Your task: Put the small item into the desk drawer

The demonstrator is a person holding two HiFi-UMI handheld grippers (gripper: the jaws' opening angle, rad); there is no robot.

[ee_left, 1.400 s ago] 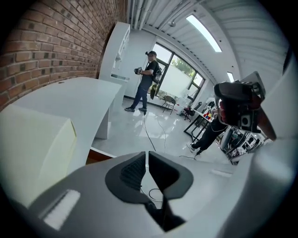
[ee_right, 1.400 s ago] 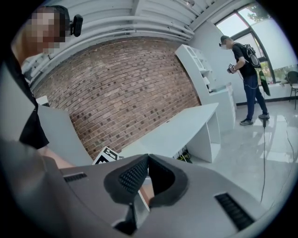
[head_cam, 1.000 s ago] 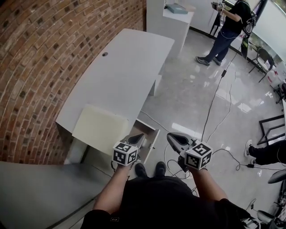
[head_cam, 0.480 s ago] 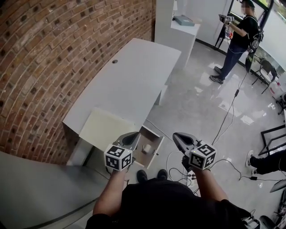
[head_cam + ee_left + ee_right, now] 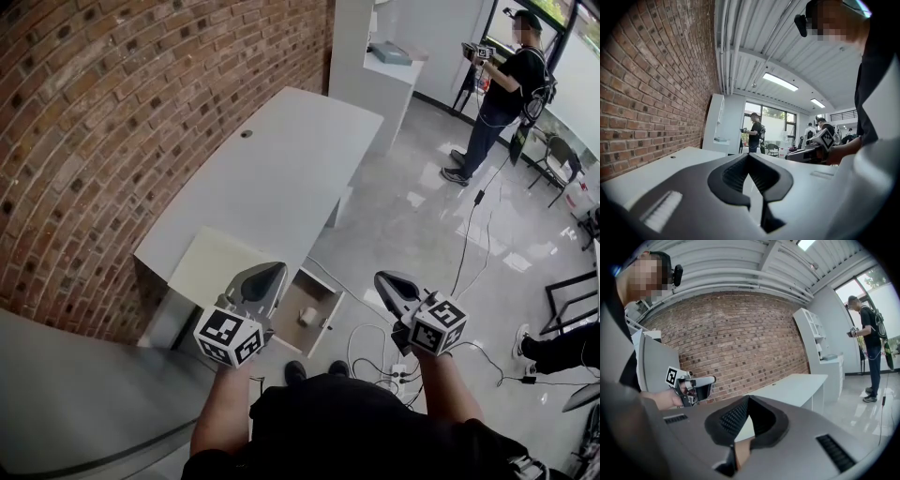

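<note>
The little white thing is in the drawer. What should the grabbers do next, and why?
Probably lower the left gripper and push the open desk drawer shut: the small white roll already lies inside, and both this gripper and the right gripper are shut, empty.

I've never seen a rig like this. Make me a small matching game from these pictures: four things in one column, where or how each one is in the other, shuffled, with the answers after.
Things
1. small white item
2. drawer
3. white desk
4. left gripper

Place or state
A. jaws shut, nothing between them
B. standing along the brick wall
C. pulled open, below the desk's near end
D. lying inside the drawer

Pairs: 1-D, 2-C, 3-B, 4-A
</note>
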